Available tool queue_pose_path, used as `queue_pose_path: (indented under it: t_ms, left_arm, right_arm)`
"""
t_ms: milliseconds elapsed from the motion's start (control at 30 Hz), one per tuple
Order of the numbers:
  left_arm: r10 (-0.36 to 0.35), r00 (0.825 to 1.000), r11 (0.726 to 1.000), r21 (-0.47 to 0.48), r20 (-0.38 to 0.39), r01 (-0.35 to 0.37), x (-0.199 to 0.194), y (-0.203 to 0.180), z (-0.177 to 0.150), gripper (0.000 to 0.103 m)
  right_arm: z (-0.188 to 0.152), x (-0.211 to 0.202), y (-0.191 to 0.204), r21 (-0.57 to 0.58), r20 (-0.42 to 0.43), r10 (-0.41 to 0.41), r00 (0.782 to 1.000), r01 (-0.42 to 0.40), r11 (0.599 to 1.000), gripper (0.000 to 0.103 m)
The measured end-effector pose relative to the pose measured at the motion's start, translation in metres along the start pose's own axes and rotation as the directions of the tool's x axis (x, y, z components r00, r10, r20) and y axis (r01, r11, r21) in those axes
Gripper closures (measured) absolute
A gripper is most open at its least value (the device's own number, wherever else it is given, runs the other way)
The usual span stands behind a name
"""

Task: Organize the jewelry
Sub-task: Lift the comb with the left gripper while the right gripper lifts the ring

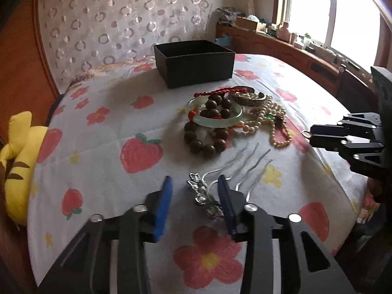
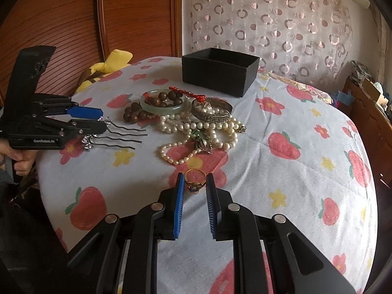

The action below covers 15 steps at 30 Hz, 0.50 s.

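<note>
Silver hair comb (image 1: 208,197) lies on the flower-print bedsheet (image 1: 98,152), its ornate head between the pads of the left gripper (image 1: 194,193). The right-hand pad is seen touching the head; on the other side a gap shows between pad and metal in the left wrist view, so a firm clamp cannot be confirmed. Jaws are partly closed. The comb's long axis runs away from the gripper, its wavy prongs (image 2: 127,134) pointed toward the jewelry pile.

Gold ring (image 2: 195,178) with a dark stone is gripped at the tips of the right gripper (image 2: 195,183), both blue pads pressed against its band, jaws narrowly set. The ring stands nearly upright, stone toward the gripper.

Beyond the comb's prongs, a brown bead bracelet (image 1: 205,139) is partly overlain by a pale green bangle (image 1: 215,117). A pearl necklace (image 2: 196,132) lies tangled beside them, with a silver cuff (image 2: 212,110) and a red cord (image 2: 187,92) at the far edge of the pile.

A black open box (image 1: 196,62) sits further back, apart from the pile. A yellow plush toy (image 1: 17,164) rests at the bed's edge. A hand (image 2: 20,158) is seen on the left gripper's handle.
</note>
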State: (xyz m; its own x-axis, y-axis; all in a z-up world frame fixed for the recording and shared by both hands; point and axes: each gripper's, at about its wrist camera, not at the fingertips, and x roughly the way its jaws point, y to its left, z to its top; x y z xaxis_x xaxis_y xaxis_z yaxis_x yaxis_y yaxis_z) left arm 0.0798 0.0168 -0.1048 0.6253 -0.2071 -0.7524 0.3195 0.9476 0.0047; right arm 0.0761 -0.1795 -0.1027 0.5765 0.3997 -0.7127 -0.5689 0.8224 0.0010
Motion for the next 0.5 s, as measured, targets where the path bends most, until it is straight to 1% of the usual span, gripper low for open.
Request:
queue_pose_path:
  t_ms: [67,100,133,167,267,333,500]
  left_arm:
    - [-0.02,1.0,1.0,-0.007,-0.007,0.019,0.002,0.002,0.001,0.063]
    - [-0.033,0.999,0.999,-0.013,-0.008,0.033,0.003,0.003,0.001,0.064]
    - [-0.052,0.999,0.998,-0.019,-0.005,0.051,0.003,0.003,0.001,0.071]
    - [-0.069,0.998,0.997,-0.018,-0.003,0.069,0.003,0.001,0.0,0.075]
    - [-0.044,0.999,0.999,-0.01,0.012,0.044,0.0,-0.003,-0.002,0.076]
    - [-0.058,0.998,0.998,-0.027,0.028,0.059,-0.005,-0.003,-0.003,0.082]
    - [-0.053,0.997,0.998,-0.023,0.054,0.054,-0.016,-0.008,-0.004,0.085]
  right_arm:
    - [0.001,-0.001,0.002,0.0,0.005,0.003,1.0,-0.003,1.0,0.084]
    - [0.001,-0.002,0.002,0.001,0.008,0.004,1.0,-0.004,1.0,0.084]
    - [0.002,-0.002,0.003,0.001,0.012,0.007,1.0,-0.007,1.0,0.084]
    - [0.002,-0.003,0.003,0.002,0.016,0.007,1.0,-0.007,1.0,0.084]
    - [0.001,-0.005,0.003,0.007,0.023,0.011,1.0,-0.011,1.0,0.083]
    - [0.0,-0.006,0.002,0.009,0.026,0.01,1.0,-0.01,1.0,0.084]
    - [0.0,-0.011,0.0,0.018,0.04,0.008,0.999,-0.008,1.0,0.084]
